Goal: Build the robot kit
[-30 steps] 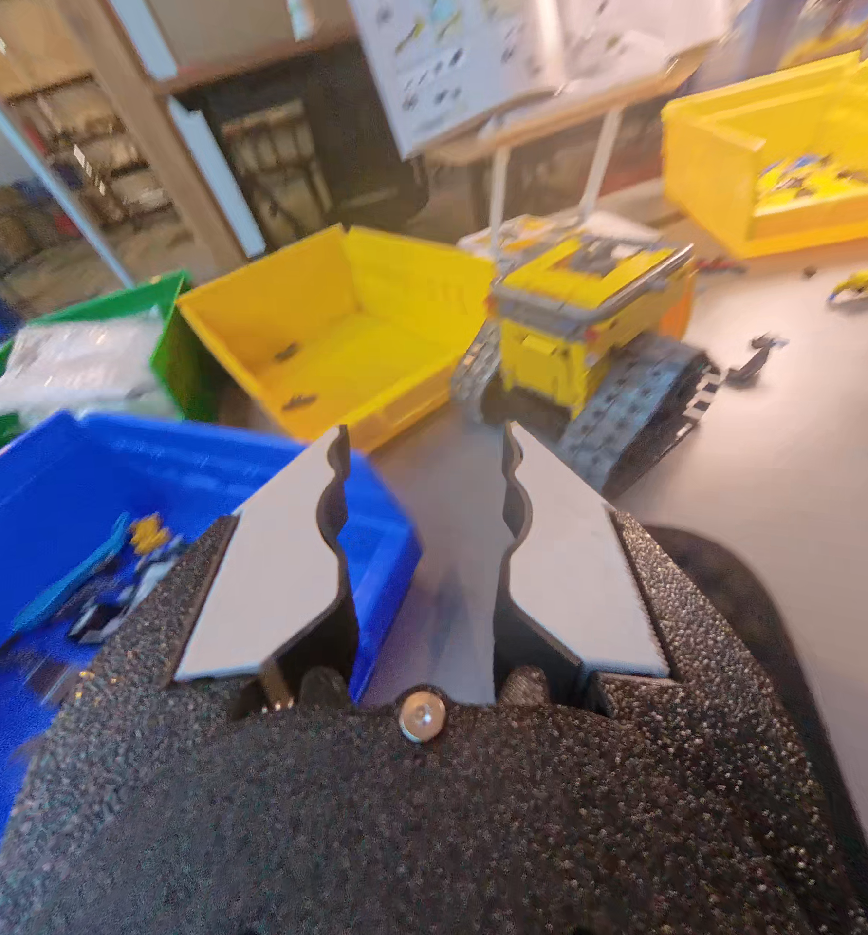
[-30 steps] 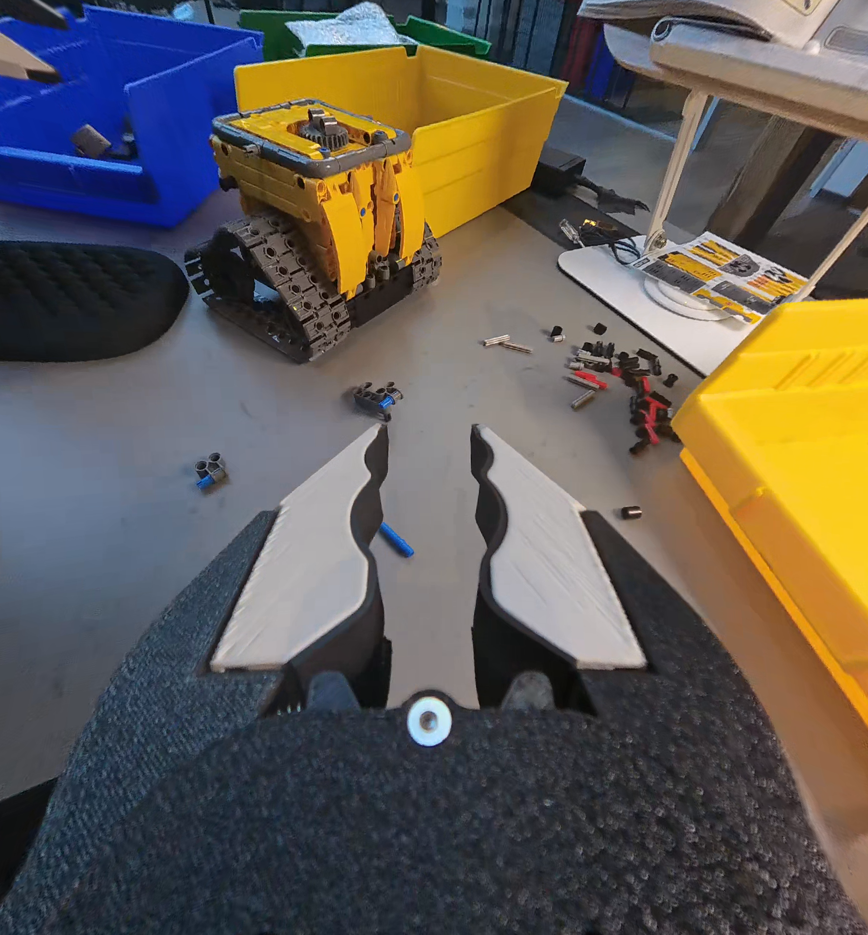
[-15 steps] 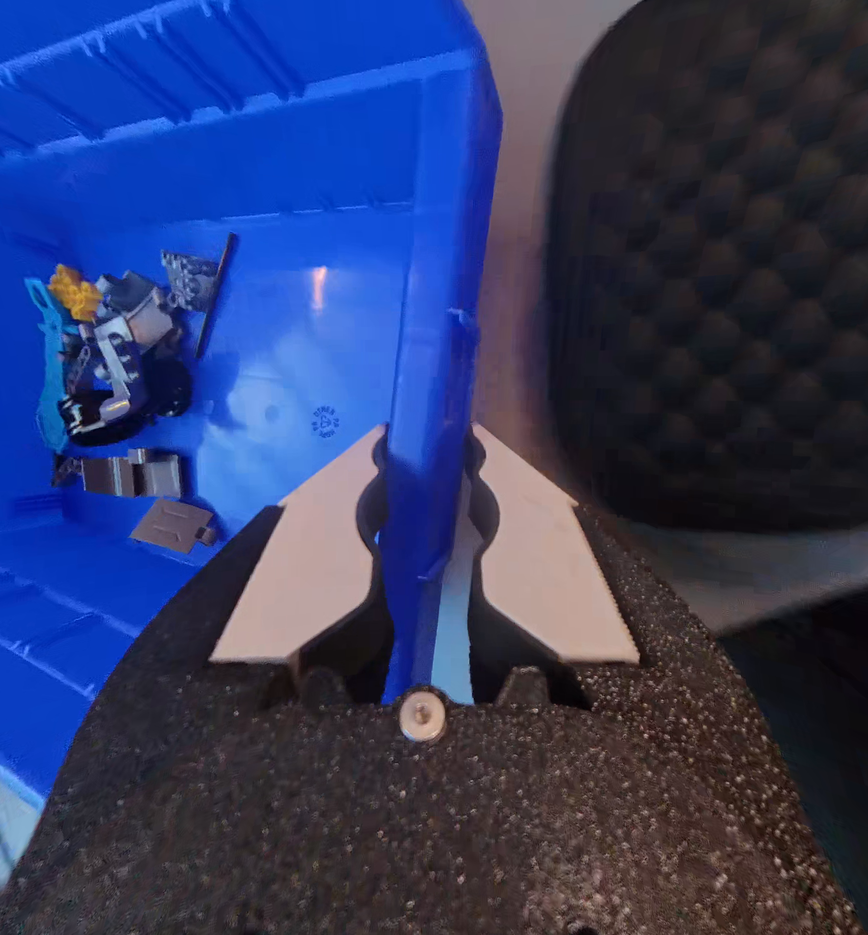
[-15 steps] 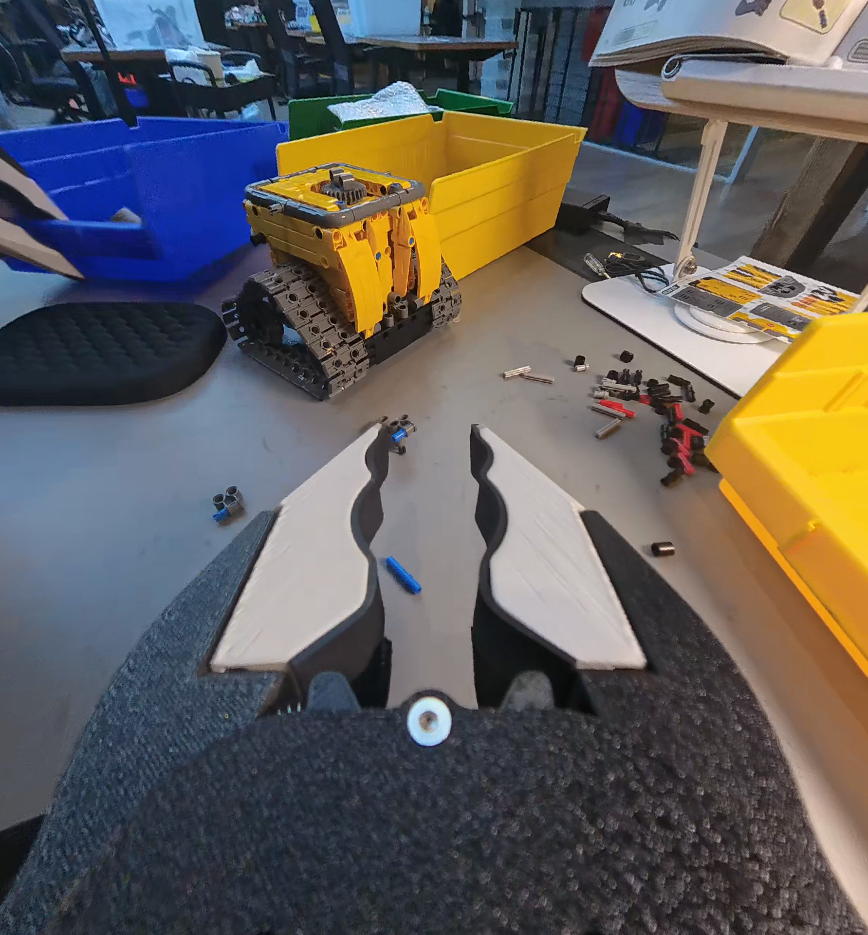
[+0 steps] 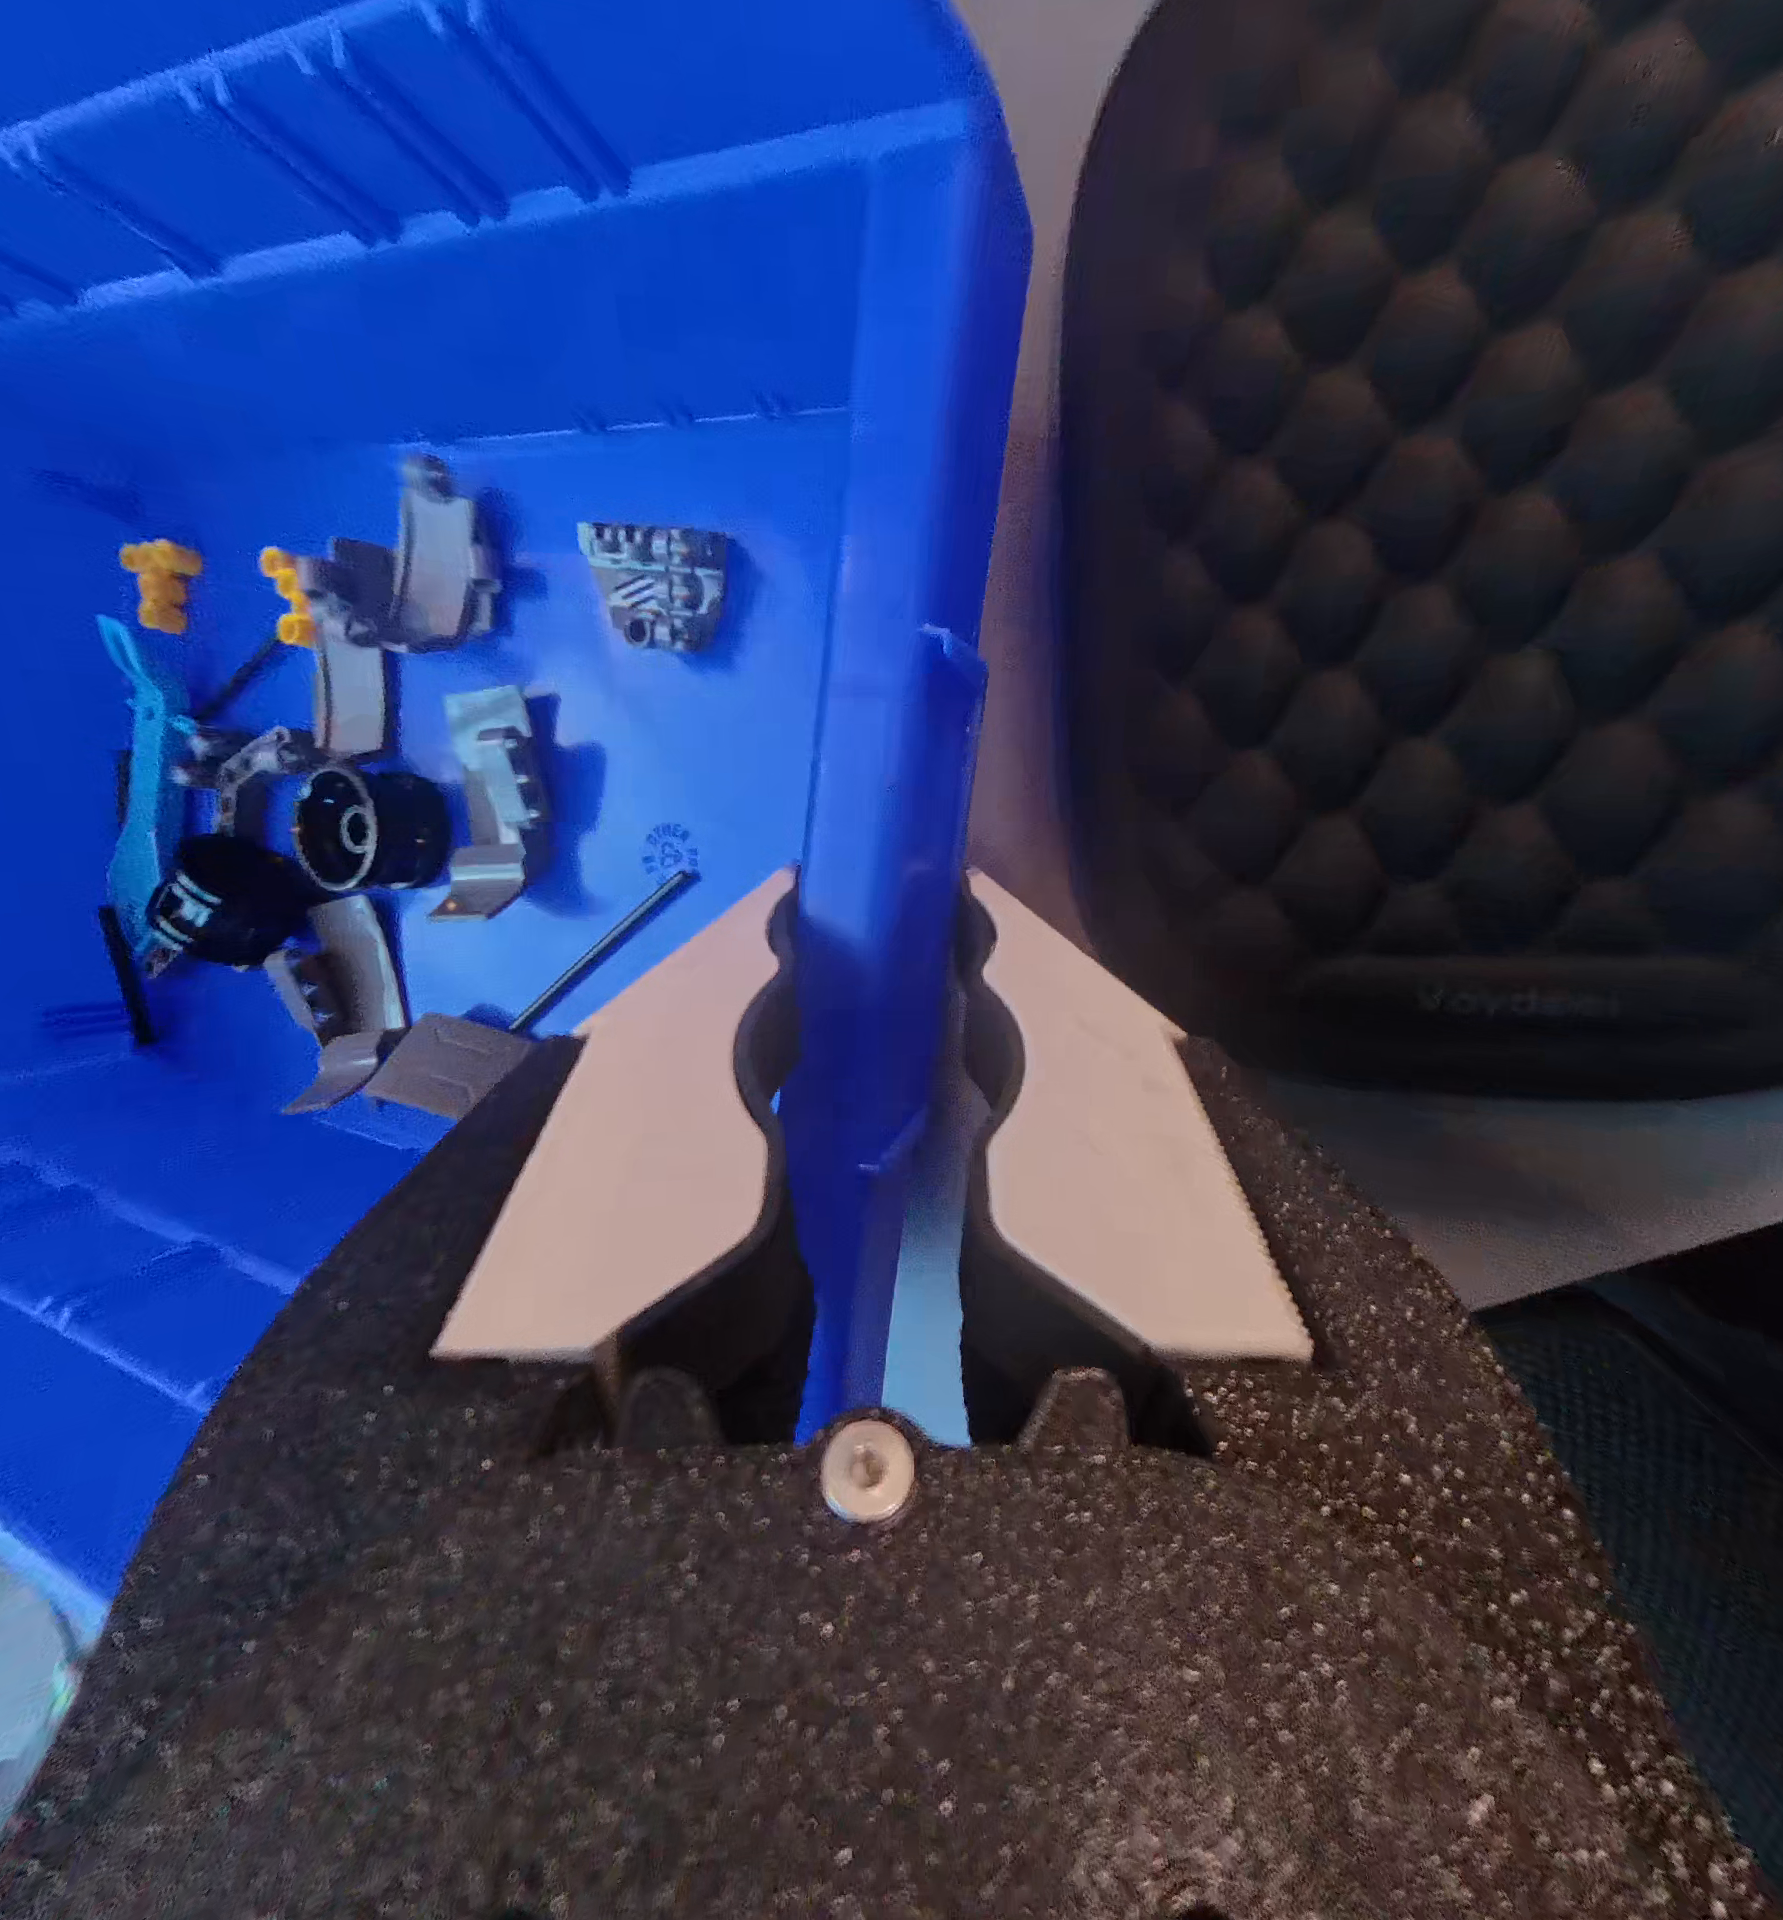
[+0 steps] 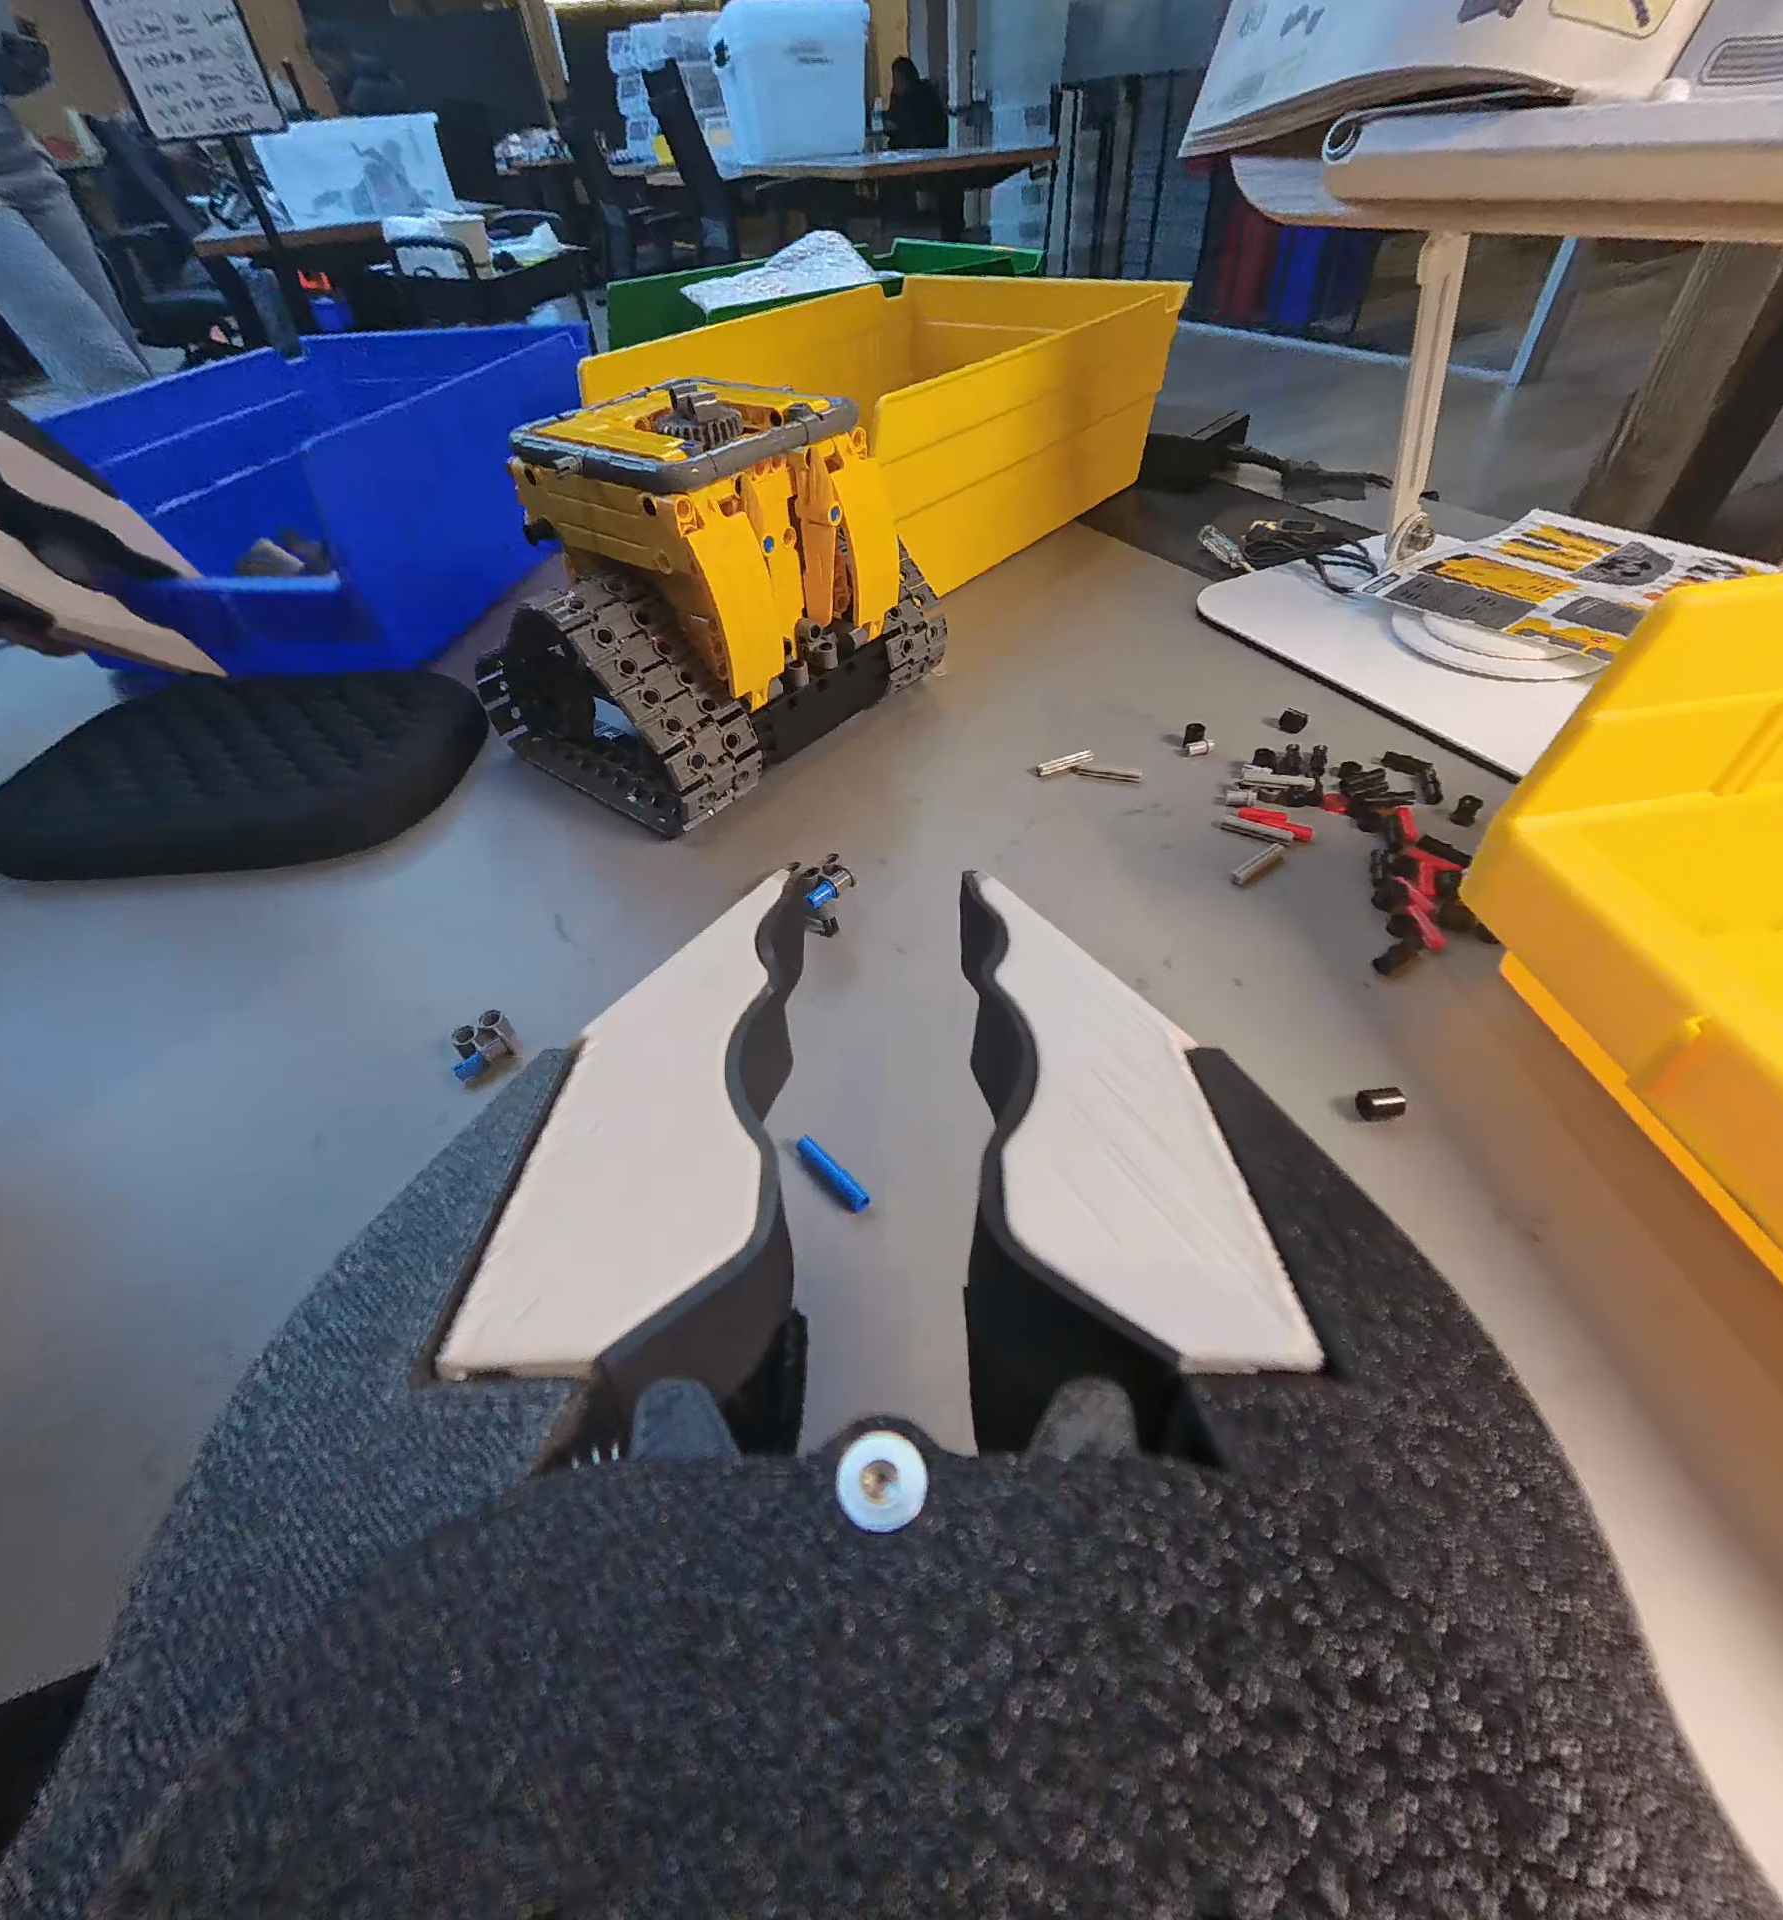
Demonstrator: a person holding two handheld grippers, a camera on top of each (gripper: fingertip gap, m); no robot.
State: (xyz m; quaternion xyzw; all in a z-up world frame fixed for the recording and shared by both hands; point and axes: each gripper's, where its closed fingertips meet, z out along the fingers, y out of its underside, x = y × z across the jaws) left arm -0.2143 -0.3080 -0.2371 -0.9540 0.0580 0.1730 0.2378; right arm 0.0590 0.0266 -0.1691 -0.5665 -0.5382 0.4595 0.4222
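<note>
My left gripper point(image 5: 882, 883) is shut on the right side wall of a blue bin point(image 5: 554, 343), one finger inside and one outside. Several loose grey, black, teal and orange building parts point(image 5: 347, 810) lie on the bin's floor. In the right wrist view the left gripper point(image 6: 206, 618) shows at the near corner of the blue bin point(image 6: 399, 468). My right gripper point(image 6: 876, 883) is open and empty above the grey table. A small blue pin point(image 6: 832, 1172) lies on the table between its fingers. A yellow tracked model point(image 6: 721, 582) stands beyond it.
A black dimpled pad point(image 6: 232, 769) lies beside the blue bin. A yellow bin point(image 6: 1022, 416) and a green bin point(image 6: 949, 255) stand behind the model. Another yellow bin point(image 6: 1697, 883) is at the right. Black, red and grey pins point(image 6: 1386, 831) are scattered nearby, with small connectors point(image 6: 482, 1042).
My left gripper swung from facing the model down onto the blue bin's wall and closed on it. The parts inside have since shifted and spread. My right gripper drew back a little, still open.
</note>
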